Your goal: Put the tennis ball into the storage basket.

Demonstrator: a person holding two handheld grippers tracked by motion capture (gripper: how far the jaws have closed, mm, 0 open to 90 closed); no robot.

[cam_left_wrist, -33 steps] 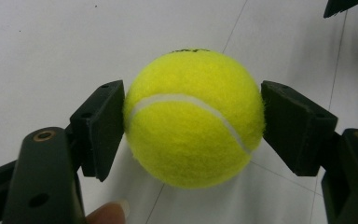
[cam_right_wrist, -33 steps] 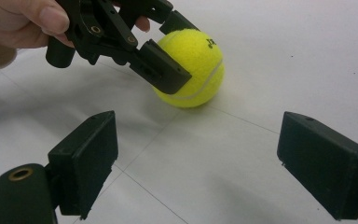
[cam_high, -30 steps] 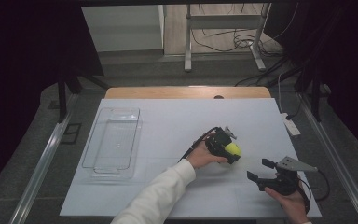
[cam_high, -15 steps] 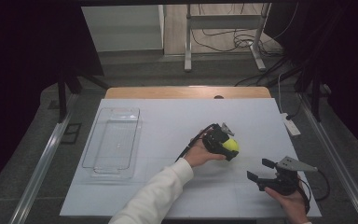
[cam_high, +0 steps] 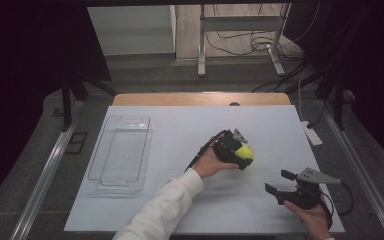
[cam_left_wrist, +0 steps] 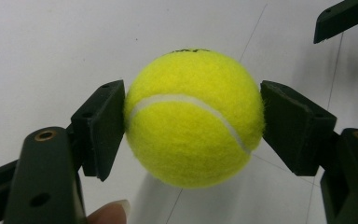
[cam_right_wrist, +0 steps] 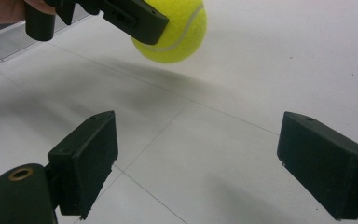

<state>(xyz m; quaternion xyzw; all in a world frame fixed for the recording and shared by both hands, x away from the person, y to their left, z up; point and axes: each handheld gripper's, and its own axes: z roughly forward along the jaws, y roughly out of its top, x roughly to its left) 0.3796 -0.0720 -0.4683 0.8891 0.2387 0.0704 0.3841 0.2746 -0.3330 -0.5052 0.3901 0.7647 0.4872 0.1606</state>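
Note:
A yellow tennis ball [cam_left_wrist: 193, 116] is clamped between the two black pads of my left gripper [cam_left_wrist: 193, 126], which is shut on it and holds it clear above the white table, its shadow underneath. In the high view the ball [cam_high: 244, 152] and left gripper [cam_high: 240, 152] hang right of the table's middle. My right gripper [cam_high: 279, 182] rests near the front right of the table, open, with nothing between its fingers. In the right gripper view its pads [cam_right_wrist: 91, 158] stand wide apart, and the ball [cam_right_wrist: 175, 30] hangs farther off at the top.
A clear plastic tray [cam_high: 120, 150] lies at the left of the white table [cam_high: 180, 125]. A white power strip [cam_high: 311, 133] sits at the right edge. Cables trail on the floor beyond the table.
My left gripper has risen a little and drifted towards the far side with the ball in its jaws. The right gripper has stayed put.

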